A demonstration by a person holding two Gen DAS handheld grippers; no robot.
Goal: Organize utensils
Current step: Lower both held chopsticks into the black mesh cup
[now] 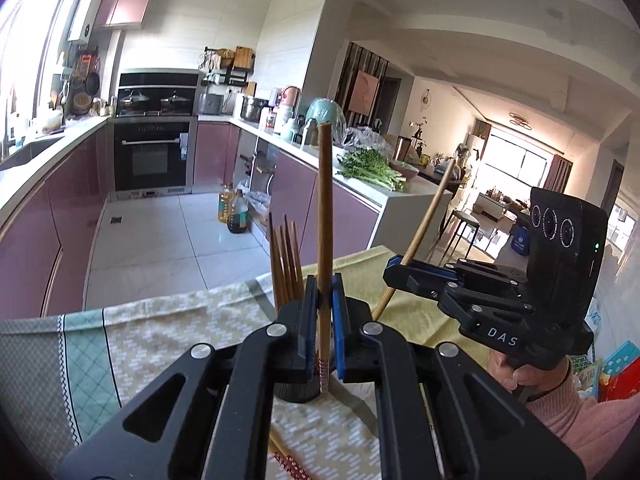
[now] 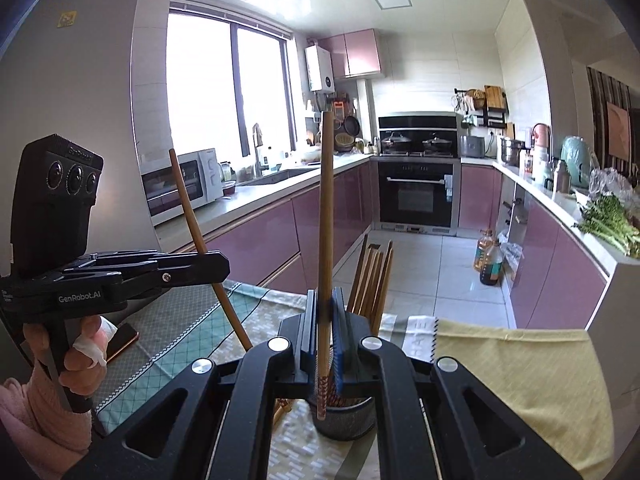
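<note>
The left tongs are shut on a long brown wooden chopstick, held upright. The right tongs are shut on another one, upright too. The round dark mesh holder, with more chopsticks inside, is seen right below both tips, on the patterned cloth on the worktop.

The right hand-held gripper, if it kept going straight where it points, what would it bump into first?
Probably the chopsticks standing in the dark round holder just past the right hand-held gripper, which grips one chopstick itself. Depth is hard to judge, so it might pass just above the holder.
</note>
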